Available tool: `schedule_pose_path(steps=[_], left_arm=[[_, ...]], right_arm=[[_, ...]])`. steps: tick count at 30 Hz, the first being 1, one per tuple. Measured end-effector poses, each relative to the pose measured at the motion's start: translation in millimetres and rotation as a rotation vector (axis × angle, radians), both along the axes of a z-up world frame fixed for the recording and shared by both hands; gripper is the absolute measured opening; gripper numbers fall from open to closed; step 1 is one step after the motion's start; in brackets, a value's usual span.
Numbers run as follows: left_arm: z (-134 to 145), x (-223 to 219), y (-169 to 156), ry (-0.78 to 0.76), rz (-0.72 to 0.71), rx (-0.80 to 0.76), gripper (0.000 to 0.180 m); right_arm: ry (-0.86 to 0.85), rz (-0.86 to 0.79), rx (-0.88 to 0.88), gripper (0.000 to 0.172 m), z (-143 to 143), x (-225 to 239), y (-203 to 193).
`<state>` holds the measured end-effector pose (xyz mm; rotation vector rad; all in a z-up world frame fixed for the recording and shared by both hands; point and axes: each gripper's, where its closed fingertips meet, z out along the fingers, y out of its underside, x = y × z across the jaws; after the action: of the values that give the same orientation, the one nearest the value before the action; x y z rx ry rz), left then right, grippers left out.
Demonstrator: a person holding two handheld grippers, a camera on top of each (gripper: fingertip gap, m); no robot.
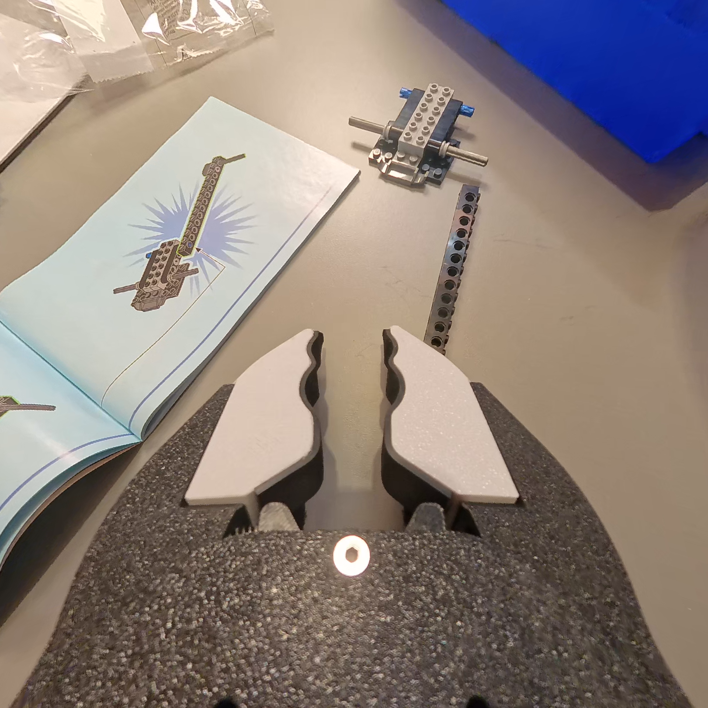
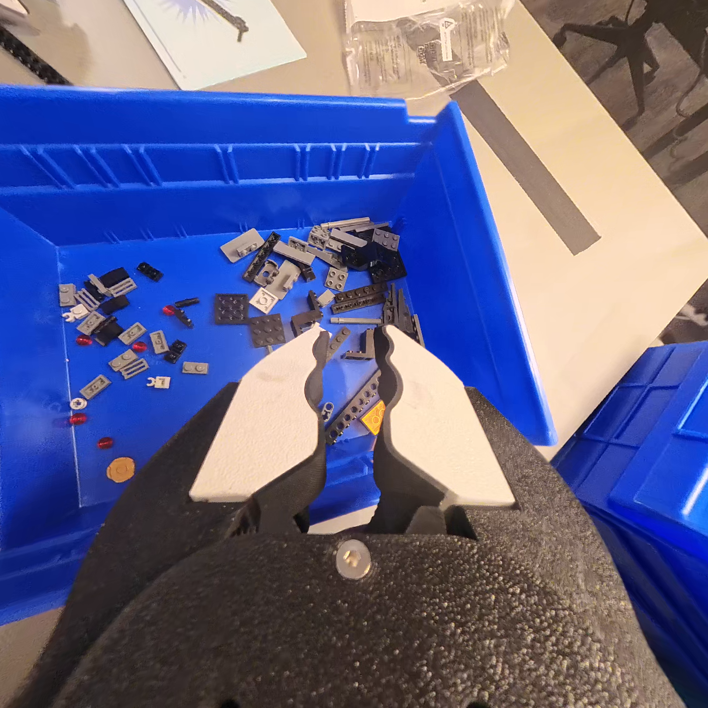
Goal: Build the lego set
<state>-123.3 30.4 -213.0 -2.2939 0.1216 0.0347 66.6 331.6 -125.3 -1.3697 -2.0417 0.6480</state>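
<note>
The left gripper [image 1: 353, 337] is hovering low over the beige tabletop [image 1: 574, 344] with its pale fingers [image 1: 268, 402] standing apart and only bare table showing between them. Just beside its right fingertip a long dark beam with a row of round holes [image 1: 456, 264] is lying flat, pointing away from the camera. Beyond the far end of that beam a small brick assembly [image 1: 419, 134] is sitting on the table: a light grey studded brick on a dark base, a grey axle running across it and blue pin ends sticking out at the back. To the left an open instruction booklet [image 1: 161, 268] with pale blue pages is lying, showing a drawing of a similar build. Clear plastic bags [image 1: 115, 42] are lying at the far left, and a blue bin's wall [image 1: 594, 76] is filling the far right corner.

The right gripper [image 2: 352, 337] is hanging over the inside of that blue bin [image 2: 191, 184], its jaws parted and gripping nothing. Loose parts are showing through the gap on the bin floor below: a small grey plate [image 2: 337, 343], a black bracket [image 2: 362, 350], a black holed beam [image 2: 356, 410] and an orange piece [image 2: 373, 415]. More black and grey plates [image 2: 344, 264] are piling toward the bin's far right corner, with small grey plates and red round studs [image 2: 82, 340] scattered to the left. A crumpled clear bag [image 2: 425, 46] is lying on the table beyond the bin, and a second blue container [image 2: 651, 479] is standing at the right.
</note>
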Motion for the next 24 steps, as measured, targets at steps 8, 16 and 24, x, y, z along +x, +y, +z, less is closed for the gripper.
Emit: schedule_pose_path(steps=[8, 16, 24], left_arm=[[1.4, 5.1, -0.9, 0.009, -0.035, 0.011, 0.031], [3.4, 8.4, -2.0, 0.016, -0.056, 0.025, 0.032], [4.6, 9.0, -2.6, 0.017, -0.060, 0.033, 0.032]], right_arm=[[-0.060, 0.144, 0.134, 0.025, 6.8, -11.6, -24.9], [-0.245, 0.297, 0.437, 0.025, -20.4, -23.0, -2.8], [-0.290, 0.394, 0.432, 0.025, -30.9, -38.2, -4.6]])
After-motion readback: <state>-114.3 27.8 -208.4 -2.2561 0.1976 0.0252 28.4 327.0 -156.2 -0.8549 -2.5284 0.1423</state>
